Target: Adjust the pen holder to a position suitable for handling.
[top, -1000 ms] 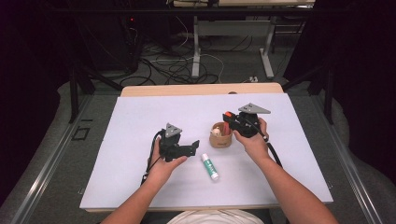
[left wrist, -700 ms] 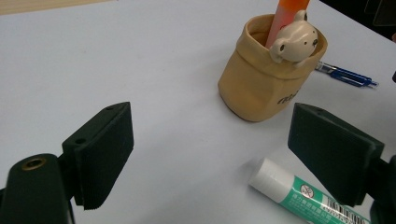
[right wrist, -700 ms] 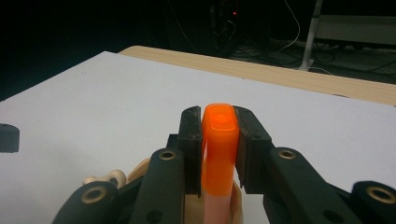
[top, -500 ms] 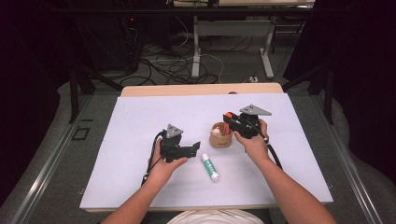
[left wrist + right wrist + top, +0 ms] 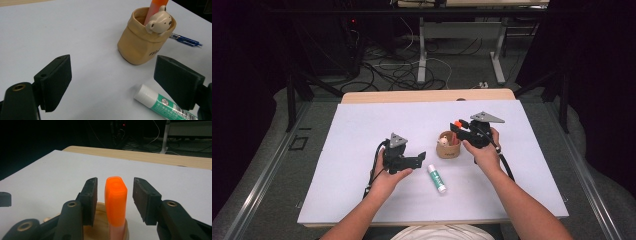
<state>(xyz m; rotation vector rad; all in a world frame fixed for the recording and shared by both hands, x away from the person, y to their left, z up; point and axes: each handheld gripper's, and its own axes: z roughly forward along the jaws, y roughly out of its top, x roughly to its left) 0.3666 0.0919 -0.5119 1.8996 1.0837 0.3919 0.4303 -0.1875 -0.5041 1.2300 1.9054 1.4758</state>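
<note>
Overhead, the right gripper [image 5: 458, 128] hung at the cup's 1 o'clock, just above the rim of the tan pen holder [image 5: 448, 148], which stood near the middle of the white table mat [image 5: 362, 125]. Its jaws stood apart, one on either side of the orange marker [image 5: 115, 200], with a narrow gap showing between each pad and the cap; neither pad touched it in the right gripper view. That marker stood upright inside the holder, its orange cap rising clear of the rim.

Seen along the left gripper [image 5: 125, 82], the holder looked like a soft folded sack with a small cream bear [image 5: 159, 22] perched on its lip at 3 o'clock from the marker. A blue pen [image 5: 186, 40] lay flat on the mat behind the holder, partly hidden by it.

At the holder's 8 o'clock in the high view, the left gripper was held low over the mat, its jaws wide apart and gripping nothing. A glue stick [image 5: 436, 178] with a white cap and green label lay on the mat at the holder's 6 o'clock, just beside the left gripper's far jaw and well apart from the right one
</note>
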